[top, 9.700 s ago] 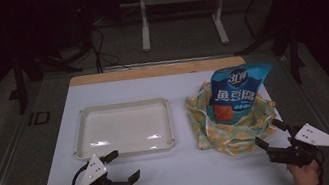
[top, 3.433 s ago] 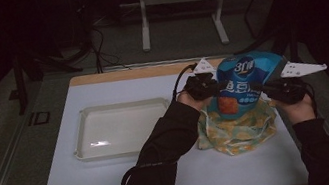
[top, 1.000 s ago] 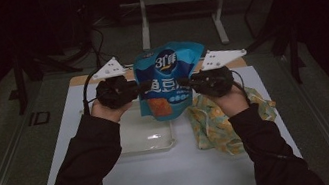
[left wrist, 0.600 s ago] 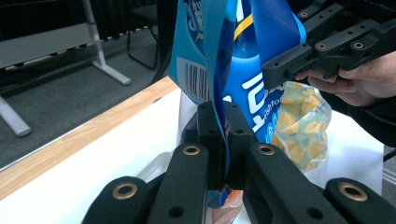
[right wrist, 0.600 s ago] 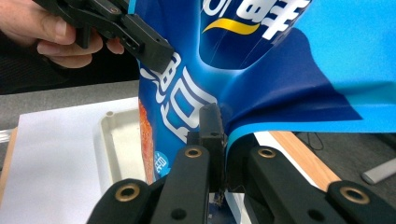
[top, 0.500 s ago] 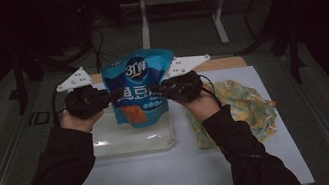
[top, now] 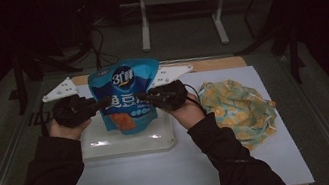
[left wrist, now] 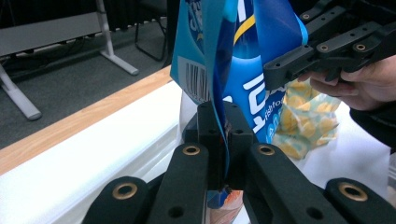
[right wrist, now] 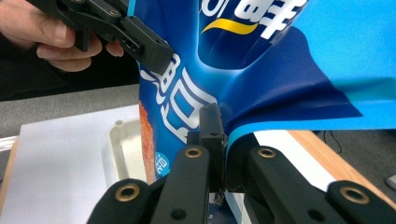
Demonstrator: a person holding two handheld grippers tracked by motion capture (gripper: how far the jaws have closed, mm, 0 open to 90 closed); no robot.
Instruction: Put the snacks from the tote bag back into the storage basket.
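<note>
Compared with half a second ago, the glossy blue snack pouch with white lettering (top: 125, 96) has been carried a little further toward the person's left and is now held right over the clear shallow plastic tray (top: 128, 144); nearly ten seconds back it was sitting on the crumpled yellow patterned cloth (top: 239, 110).

So the pouch is kept upright in the air, pinched from both sides. The left gripper (top: 101, 104) is clamped on the pouch's left edge, and in the left gripper view the black jaws of it (left wrist: 219, 140) are seen squeezed tight on the folded blue film, barcode side just above them. The right gripper (top: 145, 97) is clamped on the opposite edge, with the same story in the right gripper view (right wrist: 215, 144), jaws pressed together on the film.

Beyond the left gripper's jaws, the other gripper and the yellow cloth can be made out. Below and past the right gripper's jaws, the tray rim is visible on the white table top (top: 176, 171). The cloth is left lying off to the right gripper's outer side, apart from the tray.
</note>
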